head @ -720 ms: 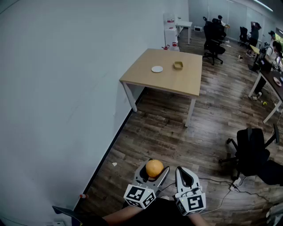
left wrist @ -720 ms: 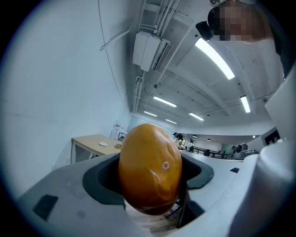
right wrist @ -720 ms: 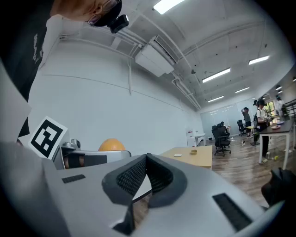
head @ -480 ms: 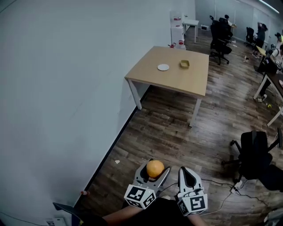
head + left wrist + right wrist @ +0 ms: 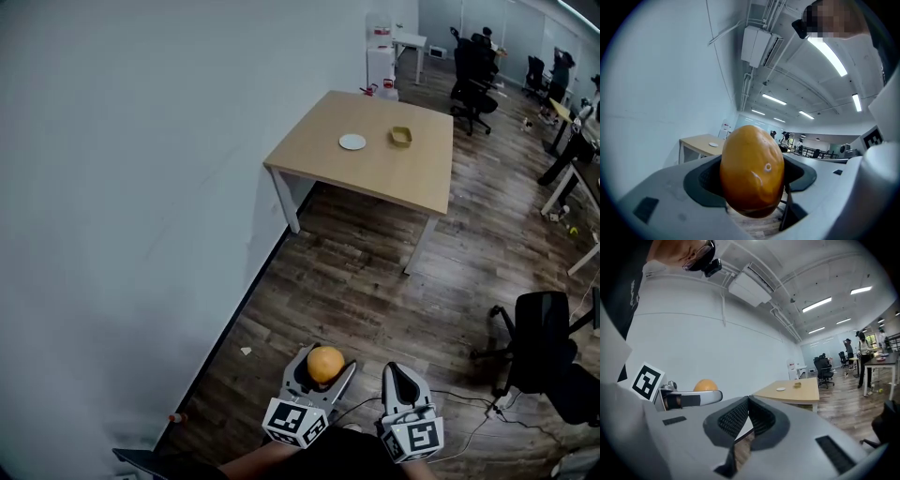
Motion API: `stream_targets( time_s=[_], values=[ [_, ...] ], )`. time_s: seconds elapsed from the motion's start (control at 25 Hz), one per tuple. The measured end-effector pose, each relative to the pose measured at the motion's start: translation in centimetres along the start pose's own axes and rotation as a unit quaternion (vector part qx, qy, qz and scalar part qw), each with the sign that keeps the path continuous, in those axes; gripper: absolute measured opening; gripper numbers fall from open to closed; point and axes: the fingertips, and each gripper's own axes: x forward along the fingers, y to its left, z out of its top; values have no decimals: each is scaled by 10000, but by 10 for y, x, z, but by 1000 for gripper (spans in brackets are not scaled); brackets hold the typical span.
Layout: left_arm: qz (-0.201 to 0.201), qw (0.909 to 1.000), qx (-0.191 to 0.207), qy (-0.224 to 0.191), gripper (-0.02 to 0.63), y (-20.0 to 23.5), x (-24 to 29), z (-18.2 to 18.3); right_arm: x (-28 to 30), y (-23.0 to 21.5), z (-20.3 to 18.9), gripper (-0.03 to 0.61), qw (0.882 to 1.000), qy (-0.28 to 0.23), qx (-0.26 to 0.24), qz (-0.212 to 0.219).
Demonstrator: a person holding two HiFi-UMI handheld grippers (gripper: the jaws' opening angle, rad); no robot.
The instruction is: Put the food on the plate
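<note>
The left gripper (image 5: 324, 367), jaws wide, clamps the round orange fruit (image 5: 752, 171), presumably bound for the far small white plate (image 5: 352, 142); the right gripper (image 5: 748, 401) is closed and empty.

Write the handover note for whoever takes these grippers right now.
Left gripper: shut on the orange, held level.
Right gripper: shut, empty.
Plate: bare, on the table across the room by the wall, with a small yellow dish beside it.
Done: the orange is in hand.
Left: go to the table, set the orange on the plate and let go.
</note>
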Motion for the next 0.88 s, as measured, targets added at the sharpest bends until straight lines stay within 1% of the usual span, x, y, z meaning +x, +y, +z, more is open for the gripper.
stream_targets(
  time_s=[0.16,0.28,0.36,0.48,0.56,0.68,0.88],
  values=[
    [-23,10000,-28,4,327,44,34,8,60,-13,0,58,9997,217,-28,-93],
    [-35,9999,-94,110,327,84,58,9,109,-22,-3,58,9989,398,-68,-245],
    [-46,9993,-293,207,327,115,75,13,143,-26,-6,58,9980,551,-18,-324],
    [-98,9973,-683,254,327,157,97,30,193,-21,-6,60,9970,744,15,-234],
    [-120,9976,-646,218,327,187,113,45,232,-15,-5,58,9961,855,58,-190],
    [-184,9979,-592,177,327,227,133,64,279,-10,-5,60,9962,811,287,-141],
    [-212,9987,-435,178,327,274,153,96,336,-2,22,58,9966,780,170,-201]
  ],
)
